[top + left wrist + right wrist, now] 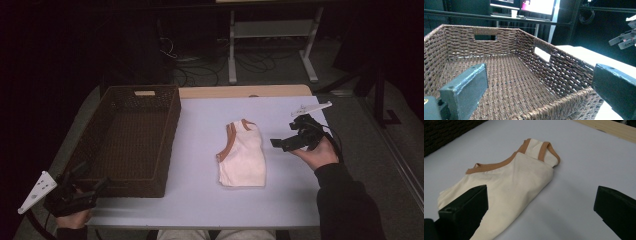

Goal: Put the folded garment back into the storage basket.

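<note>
A folded cream garment (242, 156) with orange trim lies flat on the pale table (200, 200), right of centre. My right gripper (285, 136) hovers just to its right, open and pointing left at it, with nothing held. In the right gripper view the garment (509, 177) lies ahead and to the left of the open gripper (541, 197). A brown wicker basket (172, 125) stands empty on the left of the table. My left gripper (92, 176) is open at the basket's near left corner. In the left gripper view the gripper (540, 75) spans the basket's near rim (564, 98).
A light wooden strip (240, 91) runs along the table's far edge. Behind it stand desk legs (232, 47) and loose cables (200, 65) on the floor. In the left gripper view my right gripper (624, 41) hangs over the table far off to the right.
</note>
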The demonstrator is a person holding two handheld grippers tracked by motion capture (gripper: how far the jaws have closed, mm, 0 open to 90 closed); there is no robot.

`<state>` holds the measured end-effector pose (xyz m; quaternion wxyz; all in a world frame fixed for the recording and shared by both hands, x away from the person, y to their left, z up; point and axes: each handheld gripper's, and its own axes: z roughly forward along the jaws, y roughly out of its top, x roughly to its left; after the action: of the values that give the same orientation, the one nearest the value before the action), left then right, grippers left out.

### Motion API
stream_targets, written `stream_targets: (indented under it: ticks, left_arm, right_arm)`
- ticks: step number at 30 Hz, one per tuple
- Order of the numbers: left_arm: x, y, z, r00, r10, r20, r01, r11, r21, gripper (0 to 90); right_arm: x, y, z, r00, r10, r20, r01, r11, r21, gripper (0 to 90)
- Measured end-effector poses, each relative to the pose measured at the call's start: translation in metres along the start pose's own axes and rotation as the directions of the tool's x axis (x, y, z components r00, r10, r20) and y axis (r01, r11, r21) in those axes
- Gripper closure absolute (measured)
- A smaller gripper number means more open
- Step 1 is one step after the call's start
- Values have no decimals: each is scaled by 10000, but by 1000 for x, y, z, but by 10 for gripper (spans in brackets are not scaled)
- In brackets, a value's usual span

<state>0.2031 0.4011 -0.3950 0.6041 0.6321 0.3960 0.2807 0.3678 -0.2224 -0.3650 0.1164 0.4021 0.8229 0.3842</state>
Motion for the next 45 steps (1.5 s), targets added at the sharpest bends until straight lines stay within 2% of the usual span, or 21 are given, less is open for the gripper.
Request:
stream_targets:
  ticks: [10,21,35,45]
  left_arm:
    - [0,0,0,10000,-9,5,9,10000,-3,0]
    - [0,0,0,10000,-17,13,17,10000,7,0]
    - [0,0,0,10000,-16,23,16,10000,8,0]
    - [0,0,0,10000,-17,18,17,10000,7,0]
  right_arm:
    - [3,0,19,9999,8,-127,-2,9991,432,0]
    - [1,-10,33,9991,319,-278,-299,9971,704,0]
    - [7,-21,54,9977,449,-507,-386,9922,1187,0]
    - [9,-25,63,9964,536,-659,-441,9894,1384,39]
